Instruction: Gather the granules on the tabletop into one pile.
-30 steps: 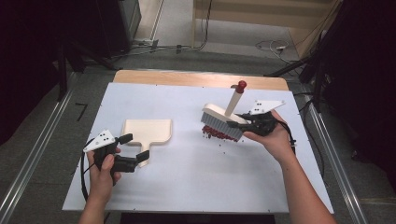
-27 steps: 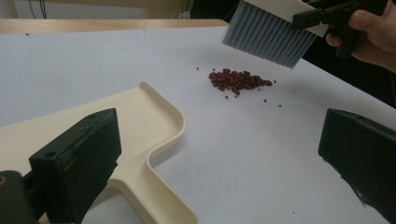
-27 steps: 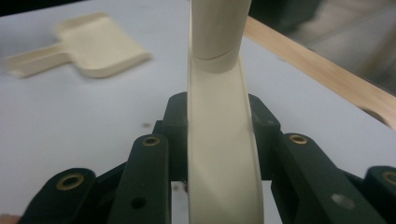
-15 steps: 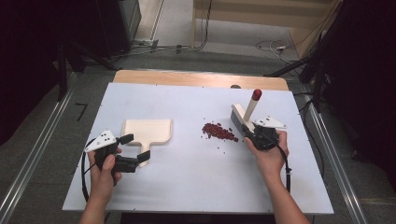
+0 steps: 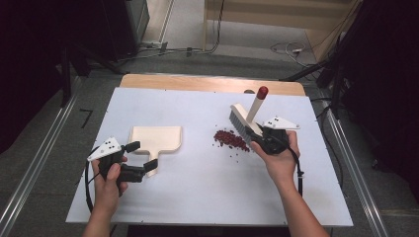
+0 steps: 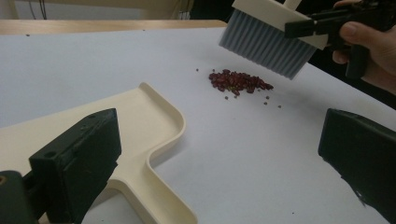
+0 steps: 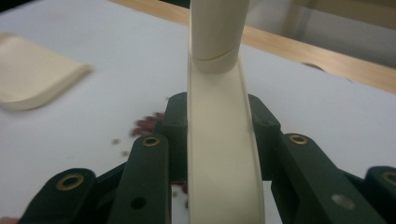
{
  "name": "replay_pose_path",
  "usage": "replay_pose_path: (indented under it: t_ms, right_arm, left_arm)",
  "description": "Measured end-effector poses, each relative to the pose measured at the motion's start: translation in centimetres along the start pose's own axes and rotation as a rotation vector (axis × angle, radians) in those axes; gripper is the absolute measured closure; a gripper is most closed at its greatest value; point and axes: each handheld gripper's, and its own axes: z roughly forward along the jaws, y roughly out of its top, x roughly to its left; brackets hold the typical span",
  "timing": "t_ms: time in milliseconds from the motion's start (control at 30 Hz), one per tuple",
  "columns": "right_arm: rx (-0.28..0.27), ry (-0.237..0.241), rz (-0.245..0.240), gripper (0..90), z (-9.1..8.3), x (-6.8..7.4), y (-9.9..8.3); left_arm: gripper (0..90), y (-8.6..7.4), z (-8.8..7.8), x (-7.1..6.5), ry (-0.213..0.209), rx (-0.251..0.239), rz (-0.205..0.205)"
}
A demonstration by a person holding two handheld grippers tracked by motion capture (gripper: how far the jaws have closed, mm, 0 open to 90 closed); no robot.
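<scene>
a: at the white table, your right gripper clamps its black jaws on the cream plastic back of the brush; in the right gripper view the smooth, curved handle rises between the two pads, pinched from both sides.

b: and the brush itself?

a: a flat block head with a dense row of straight grey bristles, a round tapering handle with a red tip. you hold it tilted just beside the spill, bristles facing the beans and hanging clear of the table in the left gripper view.

b: the spill?

a: a small heap of dark red beans, glossy and pebble-shaped, with a few strays scattered around it, right of centre on the matte sheet.

b: your other hand?

a: your left gripper has its blocky jaws spread wide, pinching nothing, astride the stub handle of the dustpan, a smooth cream tray with rounded corners and a low raised rim, lying flat well apart from the beans.
</scene>
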Motion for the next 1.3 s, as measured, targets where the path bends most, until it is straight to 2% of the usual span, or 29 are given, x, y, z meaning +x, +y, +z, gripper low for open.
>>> replay_pose_path:
  t_ms: [100,200,267,333,367,433,500,600,733,833,900,1000,1167,1233,1300]
  right_arm:
    - [-0.001,0.151,-0.111,65.2,-0.7,0.7,0.4]
    - [0.041,0.329,-0.198,65.2,-0.6,1.7,0.2]
    - [0.082,0.432,-0.22,65.2,0.0,2.1,-0.2]
    - [0.124,0.499,-0.243,65.2,0.8,2.4,-0.6]
    - [0.147,0.516,-0.247,65.2,1.3,2.4,-0.8]
    - [0.176,0.523,-0.252,65.2,2.3,2.2,-1.2]
    - [0.151,0.513,-0.246,65.2,3.0,1.5,-1.4]
    - [0.129,0.456,-0.273,65.2,3.6,0.7,-1.3]
    - [0.122,0.38,-0.324,65.2,3.7,0.7,-0.6]
    - [0.103,0.322,-0.331,65.3,3.3,0.5,-0.1]
    - [0.083,0.322,-0.298,65.3,2.9,0.3,0.2]
    - [0.07,0.349,-0.23,65.3,2.2,0.4,0.5]
    - [0.121,0.376,-0.15,65.3,2.5,1.2,-0.2]
    - [0.151,0.357,-0.154,65.2,3.1,1.1,-0.8]
    - [0.138,0.333,-0.131,65.2,3.3,0.6,-1.2]
  left_arm:
    - [0.0,0.0,0.1,-0.1,-0.003,0.003,0.001]
    - [0.0,0.0,0.2,-0.1,-0.002,0.006,0.004]
    - [0.0,0.0,0.2,-0.1,-0.002,0.006,0.004]
    - [0.0,0.0,0.2,-0.1,-0.001,0.006,0.004]
    - [0.0,0.0,0.2,-0.1,-0.001,0.006,0.004]
    - [0.0,0.0,0.2,-0.1,-0.001,0.008,0.004]
    - [0.0,0.0,0.1,-0.1,-0.002,0.007,0.004]
    - [0.0,0.0,0.1,0.0,0.0,0.005,0.0]
    - [0.0,0.0,0.1,0.1,-0.001,0.005,-0.001]
    - [0.0,0.0,0.1,0.0,-0.002,0.005,-0.001]
    - [0.0,0.0,0.1,0.0,-0.002,0.005,-0.001]
    - [0.0,0.0,0.1,0.0,-0.002,0.005,-0.002]
    - [0.0,0.0,0.2,-0.1,-0.005,0.008,0.002]
    - [0.0,0.0,0.1,-0.1,-0.004,0.009,0.004]
    - [0.0,0.0,0.1,-0.1,-0.005,0.006,0.002]
